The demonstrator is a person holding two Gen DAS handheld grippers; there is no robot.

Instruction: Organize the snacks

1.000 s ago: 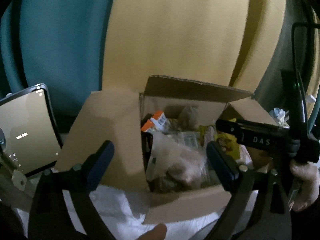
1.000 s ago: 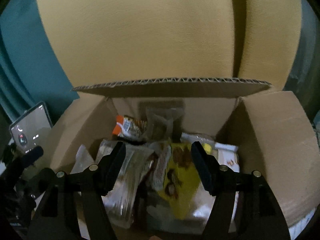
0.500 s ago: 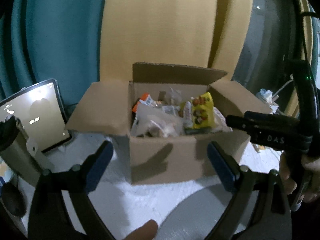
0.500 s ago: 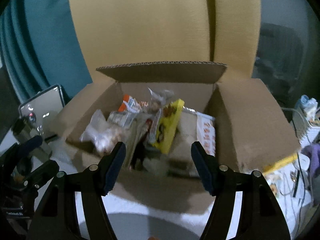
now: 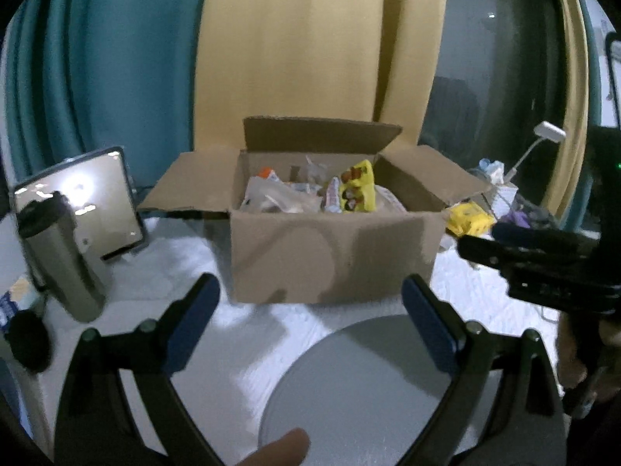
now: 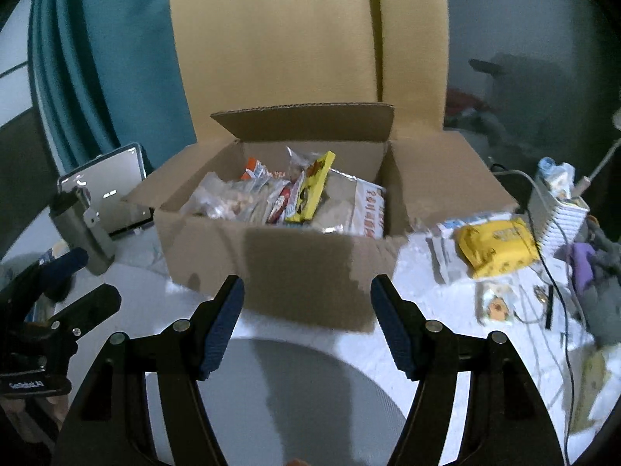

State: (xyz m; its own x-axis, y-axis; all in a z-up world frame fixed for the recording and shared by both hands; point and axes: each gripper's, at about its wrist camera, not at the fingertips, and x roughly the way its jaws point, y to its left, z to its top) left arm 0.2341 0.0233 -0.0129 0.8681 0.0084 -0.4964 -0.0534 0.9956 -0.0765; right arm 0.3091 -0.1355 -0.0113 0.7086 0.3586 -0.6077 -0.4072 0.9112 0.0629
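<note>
Here, white tabletop (image 6: 446, 306) bears cardboard box (image 6: 295, 268), teal curtain (image 5: 97, 77) behind.

A lived-in home room is suggested by teal curtains (image 6: 116, 58) hung behind the snack-filled cardboard box (image 6: 279, 233), with a tablet (image 6: 106, 186) and tumbler (image 6: 83, 229) stood left of it.
</note>
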